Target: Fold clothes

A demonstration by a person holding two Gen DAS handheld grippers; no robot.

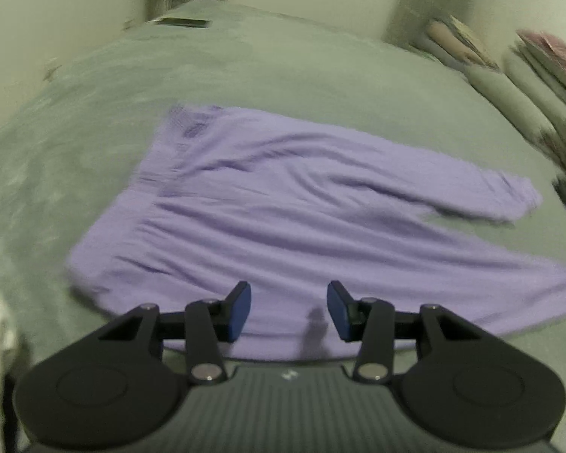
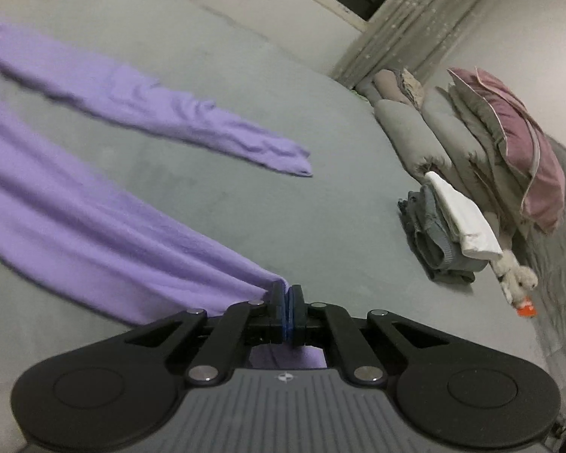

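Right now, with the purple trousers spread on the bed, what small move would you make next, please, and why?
Probably lower the left gripper, jaws open, onto the purple trousers edge, since the right gripper already pinches a leg end.

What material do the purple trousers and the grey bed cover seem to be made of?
Purple trousers: probably soft knit or fleece, matte; they drape in loose wrinkles, with a gathered waistband. Grey bed cover: likely plush or brushed fabric, matte; faint mottled shading suggests a nap. Blur leaves both uncertain.

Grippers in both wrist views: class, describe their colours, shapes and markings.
Both the left gripper and right gripper have matte black linkage arms with silver pivot pins, blue pads on the fingers, round black side housings, and a ribbed grey body bearing a small white logo.
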